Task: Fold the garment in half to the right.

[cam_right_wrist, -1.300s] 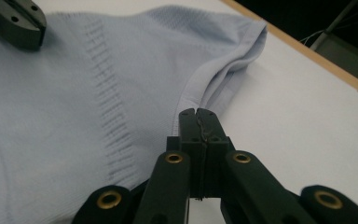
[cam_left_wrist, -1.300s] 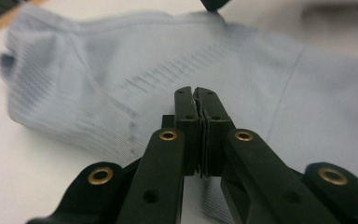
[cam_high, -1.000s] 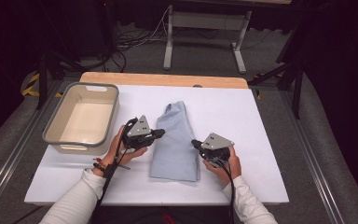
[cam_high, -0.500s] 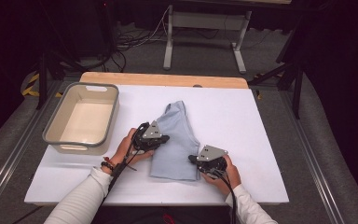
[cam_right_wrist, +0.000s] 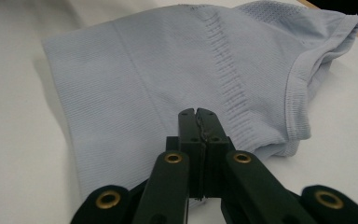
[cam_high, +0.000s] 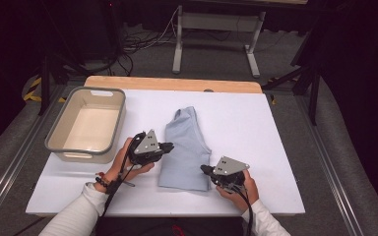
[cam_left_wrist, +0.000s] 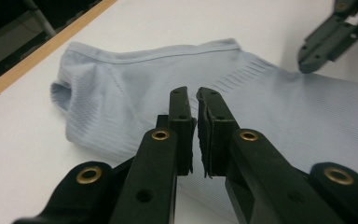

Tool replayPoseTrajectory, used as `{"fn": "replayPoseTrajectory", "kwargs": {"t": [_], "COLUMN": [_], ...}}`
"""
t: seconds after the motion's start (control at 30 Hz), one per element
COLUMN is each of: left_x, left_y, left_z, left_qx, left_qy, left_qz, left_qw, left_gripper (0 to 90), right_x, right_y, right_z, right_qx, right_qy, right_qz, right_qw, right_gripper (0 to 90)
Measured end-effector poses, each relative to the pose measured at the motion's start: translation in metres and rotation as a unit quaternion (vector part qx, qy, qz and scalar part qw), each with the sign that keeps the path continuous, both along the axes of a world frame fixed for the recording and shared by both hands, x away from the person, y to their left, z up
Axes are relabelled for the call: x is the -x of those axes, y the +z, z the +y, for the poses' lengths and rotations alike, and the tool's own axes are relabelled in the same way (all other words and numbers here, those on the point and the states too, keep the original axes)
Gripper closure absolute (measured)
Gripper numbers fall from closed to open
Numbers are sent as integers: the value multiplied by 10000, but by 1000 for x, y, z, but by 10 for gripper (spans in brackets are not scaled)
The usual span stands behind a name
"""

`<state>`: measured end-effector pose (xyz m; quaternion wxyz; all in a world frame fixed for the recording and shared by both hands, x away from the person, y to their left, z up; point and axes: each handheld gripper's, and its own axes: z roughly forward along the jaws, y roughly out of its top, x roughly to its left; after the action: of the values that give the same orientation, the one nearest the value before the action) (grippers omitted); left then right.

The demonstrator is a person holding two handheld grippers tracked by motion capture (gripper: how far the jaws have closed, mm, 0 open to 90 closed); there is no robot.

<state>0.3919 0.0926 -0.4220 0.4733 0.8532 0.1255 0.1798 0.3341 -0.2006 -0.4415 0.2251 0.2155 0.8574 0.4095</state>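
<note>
Nothing readable anywhere that I could find. The shirt had no print, tag or logo showing, just plain ribbed fabric. The bin was blank too, and so was the desk. The grey plates on top of the tongs only had little holes in them, no lettering. The black jaws up close had brass rivets but no brand or numbers stamped on them.
</note>
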Motion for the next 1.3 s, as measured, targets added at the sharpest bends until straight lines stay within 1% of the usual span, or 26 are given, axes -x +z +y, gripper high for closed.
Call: {"fn": "replayPoseTrajectory", "kwargs": {"t": [0.1,0.2,0.27,0.33,0.4,0.47,0.53,0.57,0.63,0.67,0.73,0.77,0.8,0.83,0.9,0.93,1.0,1.03,1.07,1.1,1.13,1.17,1.2,1.27,1.3], "left_x": [10,22,30,35,40,43,46,47,46,46,44,44,44,44,44,44,45,46,46,46,47,47,47,47,46], "left_y": [-4,-8,-10,-13,-17,-21,-27,-30,-34,-36,-39,-41,-43,-43,-43,-43,-42,-41,-39,-39,-35,-35,-33,-31,-31], "left_z": [2,7,11,15,16,17,14,13,11,10,8,7,6,6,5,4,4,4,4,4,3,3,4,4,4], "left_qx": [-185,-212,-283,-308,-398,-392,-555,-638,-706,-717,-712,-752,-734,-686,-707,-698,-702,-694,-694,-694,-628,-628,-578,-545,-515], "left_qy": [-117,-252,-345,-413,-438,-502,-547,-566,-595,-606,-637,-643,-668,-700,-692,-705,-711,-686,-684,-684,-669,-669,-667,-646,-639], "left_qz": [-37,51,61,161,215,346,358,365,402,427,528,602,595,604,630,608,564,515,489,489,419,419,402,385,417], "left_qw": [9998,9994,9990,9985,9980,9974,9963,9957,9949,9947,9940,9933,9933,9934,9931,9932,9934,9939,9940,9940,9949,9949,9953,9957,9958], "left_gripper": [841,838,830,824,826,824,818,818,816,816,815,815,818,823,825,824,819,813,804,803,800,798,796,794,795], "right_x": [6,10,15,17,18,18,18,17,15,13,9,8,8,8,8,8,10,11,12,12,13,13,14,14,15], "right_y": [0,0,-4,-7,-11,-12,-13,-14,-15,-15,-17,-17,-16,-16,-16,-16,-15,-14,-13,-11,-9,-6,-3,0,2], "right_z": [1,1,1,0,-1,-2,-3,-4,-5,-7,-10,-11,-11,-12,-11,-10,-8,-7,-7,-7,-8,-9,-11,-13,-15], "right_qx": [42,18,82,73,42,14,-23,18,26,24,-138,-173,-164,-155,-144,-138,-81,-7,22,-13,-93,-101,-111,-136,-134], "right_qy": [55,88,124,132,104,26,-48,-110,-229,-309,-305,-324,-300,-272,-223,-219,-204,-202,-200,-190,-198,-213,-230,-253,-308], "right_qz": [-24,40,118,173,266,356,465,473,517,561,784,849,886,901,937,946,885,805,771,751,730,667,614,573,515], "right_qw": [10000,10000,9998,9997,9996,9994,9989,9988,9984,9979,9964,9957,9955,9954,9952,9952,9958,9966,9968,9970,9971,9975,9978,9979,9981], "right_gripper": [900,890,868,822,786,688,620,598,561,563,588,613,671,708,775,819,861,867,869,871,871,871,872,872,872]}}
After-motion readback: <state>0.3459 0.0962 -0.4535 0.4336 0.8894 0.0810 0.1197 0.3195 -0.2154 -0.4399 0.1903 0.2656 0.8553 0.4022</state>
